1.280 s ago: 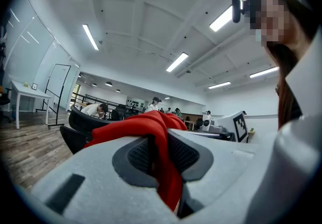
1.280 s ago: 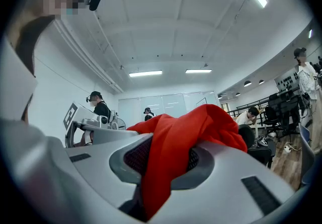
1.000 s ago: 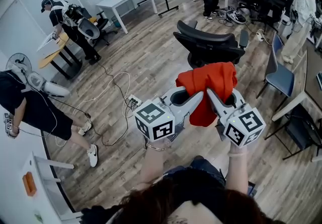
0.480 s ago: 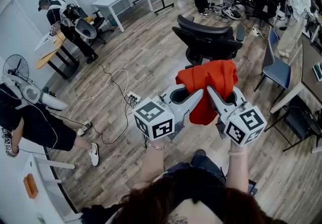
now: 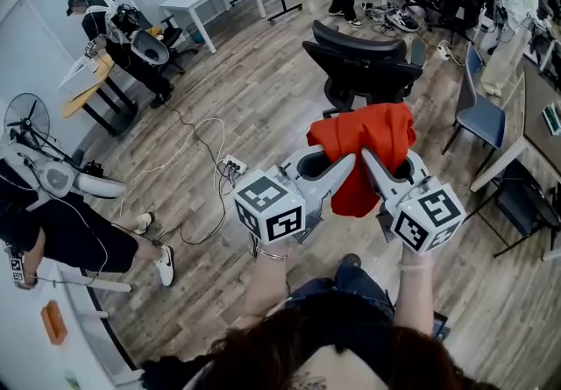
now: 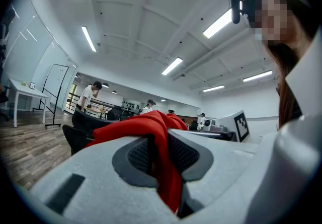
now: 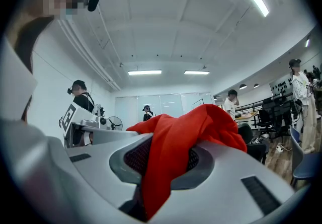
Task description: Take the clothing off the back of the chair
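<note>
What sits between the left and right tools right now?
The red garment, clamped by the left tool and right tool; the head view shows it.

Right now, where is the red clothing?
In the head view, centre right, the red clothing hangs pinched between the left gripper and right gripper, both shut on it, just on the near side of the black office chair.

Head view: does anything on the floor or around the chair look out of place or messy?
Only the floor: a power strip and loose cables sprawl across the open wood, a likely trip hazard. The red clothing hangs bunched, pinched in the left gripper and right gripper, and the black chair has a bare back.
</note>
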Demonstrator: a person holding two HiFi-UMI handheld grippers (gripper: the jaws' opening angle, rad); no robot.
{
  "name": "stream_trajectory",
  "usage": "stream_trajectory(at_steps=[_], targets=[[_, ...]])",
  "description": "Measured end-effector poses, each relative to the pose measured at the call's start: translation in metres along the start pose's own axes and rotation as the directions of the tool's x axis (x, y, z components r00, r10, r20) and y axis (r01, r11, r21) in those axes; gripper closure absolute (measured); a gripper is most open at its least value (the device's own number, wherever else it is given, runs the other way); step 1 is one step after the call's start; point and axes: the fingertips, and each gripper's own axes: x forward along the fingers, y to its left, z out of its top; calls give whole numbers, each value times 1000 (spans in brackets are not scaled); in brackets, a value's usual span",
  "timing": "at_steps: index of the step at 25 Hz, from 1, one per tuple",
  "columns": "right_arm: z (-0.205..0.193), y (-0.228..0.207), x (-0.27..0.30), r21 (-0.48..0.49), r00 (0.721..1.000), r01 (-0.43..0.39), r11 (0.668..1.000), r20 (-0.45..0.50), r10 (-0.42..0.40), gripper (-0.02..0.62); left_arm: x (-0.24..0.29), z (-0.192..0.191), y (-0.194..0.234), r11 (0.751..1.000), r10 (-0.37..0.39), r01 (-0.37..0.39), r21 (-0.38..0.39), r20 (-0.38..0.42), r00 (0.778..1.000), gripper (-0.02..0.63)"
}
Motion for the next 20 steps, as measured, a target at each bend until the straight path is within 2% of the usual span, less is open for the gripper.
stream_trajectory(at_steps=[20], targets=[[4, 0, -8, 0, 1000, 22, 1000, 1, -22, 510, 3, 2, -9, 1000, -14, 14, 6, -1, 1000, 535]])
